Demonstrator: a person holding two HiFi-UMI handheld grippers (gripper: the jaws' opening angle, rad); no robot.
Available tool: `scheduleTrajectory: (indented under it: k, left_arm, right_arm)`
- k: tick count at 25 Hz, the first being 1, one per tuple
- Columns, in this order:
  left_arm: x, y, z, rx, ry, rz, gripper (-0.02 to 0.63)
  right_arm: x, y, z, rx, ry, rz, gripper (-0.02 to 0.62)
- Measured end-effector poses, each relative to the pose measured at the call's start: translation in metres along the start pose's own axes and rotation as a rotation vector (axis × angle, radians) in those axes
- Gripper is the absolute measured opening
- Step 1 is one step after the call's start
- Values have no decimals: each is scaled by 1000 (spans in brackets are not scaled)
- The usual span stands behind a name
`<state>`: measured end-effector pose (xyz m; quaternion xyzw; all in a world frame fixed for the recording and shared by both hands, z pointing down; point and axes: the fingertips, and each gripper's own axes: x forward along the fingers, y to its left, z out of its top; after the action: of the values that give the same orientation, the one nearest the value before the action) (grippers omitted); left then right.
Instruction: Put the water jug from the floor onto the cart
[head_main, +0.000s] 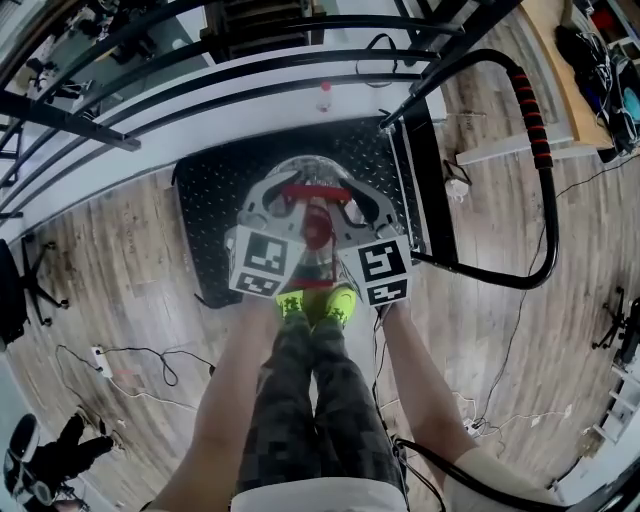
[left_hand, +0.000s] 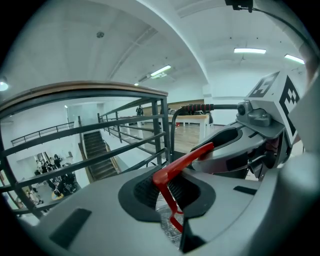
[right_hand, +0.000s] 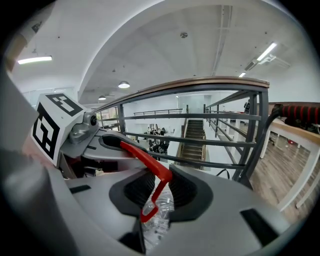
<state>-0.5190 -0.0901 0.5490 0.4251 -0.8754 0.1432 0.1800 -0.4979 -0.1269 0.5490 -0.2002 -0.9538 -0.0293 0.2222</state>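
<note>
The clear water jug (head_main: 300, 168) hangs over the cart's black checker-plate deck (head_main: 215, 195), with its red cap (head_main: 318, 230) towards me. Its red handle (head_main: 315, 192) runs across the top. My left gripper (head_main: 290, 198) is shut on the handle's left end and my right gripper (head_main: 343, 198) on its right end. In the left gripper view the red handle (left_hand: 172, 167) passes between the black pads (left_hand: 142, 192) of the left gripper (left_hand: 167, 194), with crinkled clear plastic below. In the right gripper view the handle (right_hand: 152, 167) sits likewise between the pads of the right gripper (right_hand: 155, 192).
The cart's black push bar with red grip (head_main: 530, 110) curves round on the right. A dark metal railing (head_main: 250, 60) runs beyond the cart, with a small pink-capped bottle (head_main: 324, 95) on the white ledge. Cables and a power strip (head_main: 98, 356) lie on the wood floor at left. My yellow-green shoes (head_main: 318, 303) stand just behind the cart.
</note>
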Motion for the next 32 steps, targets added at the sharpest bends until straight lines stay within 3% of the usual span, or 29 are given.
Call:
scheduleTrajectory:
  k: [15,25,32]
  left_arm:
    - [35,40,-17,-6,-36,44,43]
    - [59,62,-13,1,-60,15,43]
    - [68,77,-20,-83,-31,2,44]
  right_arm:
    - [54,-15,-2,-25,-43,25,86]
    - [82,-32,7,-6,-64,15,86]
    - [104,-37,10,-10,-52,34,86]
